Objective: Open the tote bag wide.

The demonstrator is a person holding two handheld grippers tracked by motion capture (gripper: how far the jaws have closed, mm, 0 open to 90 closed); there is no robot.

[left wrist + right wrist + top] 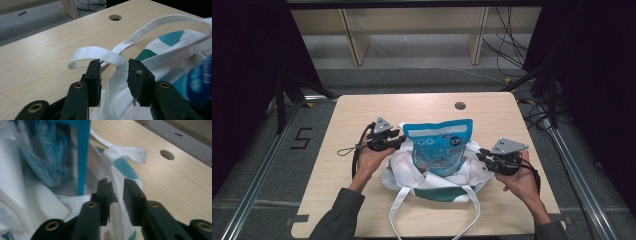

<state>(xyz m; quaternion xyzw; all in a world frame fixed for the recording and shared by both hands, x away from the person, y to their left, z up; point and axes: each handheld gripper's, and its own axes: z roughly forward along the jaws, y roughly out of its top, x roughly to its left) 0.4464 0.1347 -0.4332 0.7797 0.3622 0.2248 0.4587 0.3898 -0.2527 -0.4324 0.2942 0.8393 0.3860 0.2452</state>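
Blue snack pouch (439, 146) standing upright in white tote bag (402, 170) with teal patches, mid tabletop (362, 107). Print on pouch too small to read. "5" marked on floor (301, 138) at left. Left gripper (398, 140) at bag's left rim, fingers (93, 77) narrowly apart, strap cloth between, not pinched. Right gripper (480, 154) at right rim, fingers (103, 195) narrowly apart, cloth in gap.

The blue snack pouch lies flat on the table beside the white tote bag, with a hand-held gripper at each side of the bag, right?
Not quite. In the high view the blue snack pouch stands upright inside the white tote bag, not flat beside it. The hand-held grippers, left and right, do flank the bag.
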